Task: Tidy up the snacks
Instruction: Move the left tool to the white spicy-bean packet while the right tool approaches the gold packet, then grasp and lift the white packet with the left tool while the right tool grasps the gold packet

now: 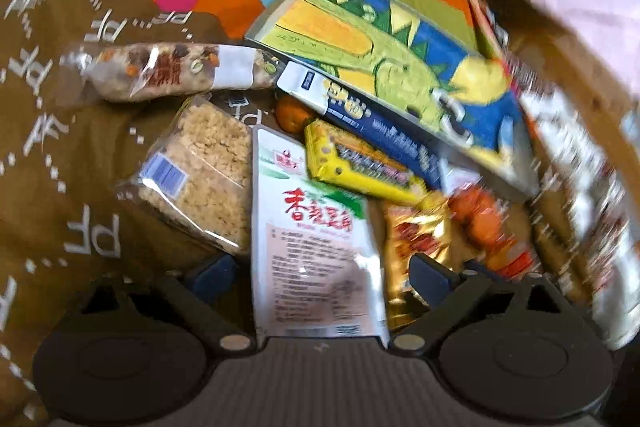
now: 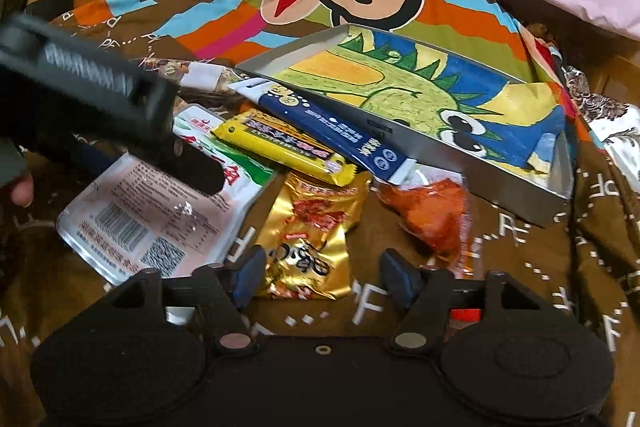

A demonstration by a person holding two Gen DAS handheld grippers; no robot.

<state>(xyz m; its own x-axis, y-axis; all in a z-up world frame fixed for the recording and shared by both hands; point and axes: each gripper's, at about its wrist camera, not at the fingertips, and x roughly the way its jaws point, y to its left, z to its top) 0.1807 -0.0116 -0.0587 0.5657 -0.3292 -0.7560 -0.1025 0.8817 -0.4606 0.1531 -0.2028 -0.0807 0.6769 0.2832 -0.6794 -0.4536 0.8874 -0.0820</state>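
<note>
Looking at it, your right gripper (image 2: 326,277) is wide open and empty around the gold snack packet (image 2: 310,231); close on it next, then lift toward the dinosaur tray (image 2: 556,195).

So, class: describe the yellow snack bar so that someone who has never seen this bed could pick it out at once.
Find the shallow tin with the green dinosaur drawing, lying on the brown bedspread. A dark blue packet leans on its near edge; the yellow snack bar lies alongside it. It is the only bright yellow, long, narrow wrapper there, above the gold packet.
</note>
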